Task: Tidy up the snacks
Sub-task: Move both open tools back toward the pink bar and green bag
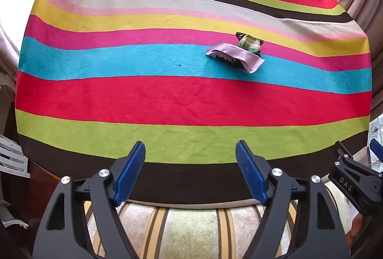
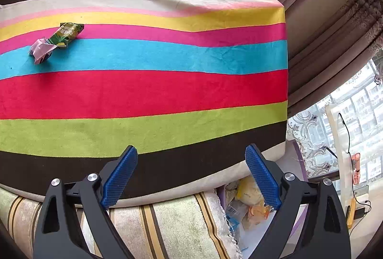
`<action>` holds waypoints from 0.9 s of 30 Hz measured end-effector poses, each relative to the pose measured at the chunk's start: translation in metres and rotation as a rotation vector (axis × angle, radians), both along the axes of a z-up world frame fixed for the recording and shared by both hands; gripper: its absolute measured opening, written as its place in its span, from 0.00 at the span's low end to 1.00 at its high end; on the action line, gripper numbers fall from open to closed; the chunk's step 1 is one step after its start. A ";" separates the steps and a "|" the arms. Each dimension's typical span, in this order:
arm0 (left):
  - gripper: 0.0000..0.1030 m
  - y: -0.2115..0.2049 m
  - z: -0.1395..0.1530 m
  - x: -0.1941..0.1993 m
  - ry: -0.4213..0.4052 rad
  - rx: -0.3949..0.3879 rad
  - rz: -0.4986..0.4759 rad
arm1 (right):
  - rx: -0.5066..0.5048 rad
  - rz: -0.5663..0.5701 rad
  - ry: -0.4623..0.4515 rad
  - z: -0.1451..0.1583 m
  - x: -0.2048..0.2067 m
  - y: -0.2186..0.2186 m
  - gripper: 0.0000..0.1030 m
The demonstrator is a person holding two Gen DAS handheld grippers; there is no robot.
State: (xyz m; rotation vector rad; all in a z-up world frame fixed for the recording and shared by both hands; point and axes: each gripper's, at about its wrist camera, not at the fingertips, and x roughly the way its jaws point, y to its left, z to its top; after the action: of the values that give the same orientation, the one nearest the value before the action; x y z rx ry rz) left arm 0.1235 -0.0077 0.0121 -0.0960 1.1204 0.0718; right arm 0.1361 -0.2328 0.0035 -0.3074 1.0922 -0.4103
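Two snack packets lie together on the striped cloth (image 1: 167,96) near the blue and pink stripes. A pale pink wrapper (image 1: 235,55) lies in front of a green packet (image 1: 250,43). In the right wrist view the pink wrapper (image 2: 42,49) and green packet (image 2: 68,33) sit far to the left. My left gripper (image 1: 190,151) is open and empty, held back over the cloth's near edge. My right gripper (image 2: 191,156) is open and empty, also at the near edge; its body (image 1: 354,177) shows at the right of the left wrist view.
The striped cloth (image 2: 167,86) covers a table whose right edge drops off by beige curtains (image 2: 323,8). Below the near right corner a container of assorted snack packets (image 2: 249,201) sits low down. A striped seat cushion (image 2: 167,230) lies under both grippers.
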 end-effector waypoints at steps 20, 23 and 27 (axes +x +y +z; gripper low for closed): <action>0.75 -0.016 0.010 0.020 0.017 0.103 0.013 | -0.042 -0.078 -0.040 0.005 0.039 0.030 0.86; 0.75 -0.013 0.012 0.022 0.014 0.111 0.023 | -0.040 -0.107 -0.029 0.004 0.048 0.031 0.86; 0.75 -0.009 0.012 0.026 0.015 0.110 0.040 | -0.038 -0.120 -0.032 0.004 0.054 0.035 0.86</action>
State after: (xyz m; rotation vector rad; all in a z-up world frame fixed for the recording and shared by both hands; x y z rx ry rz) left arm 0.1492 -0.0163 0.0241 -0.0191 1.1270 0.1697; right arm 0.1905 -0.1978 0.0073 -0.2688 1.0754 -0.5417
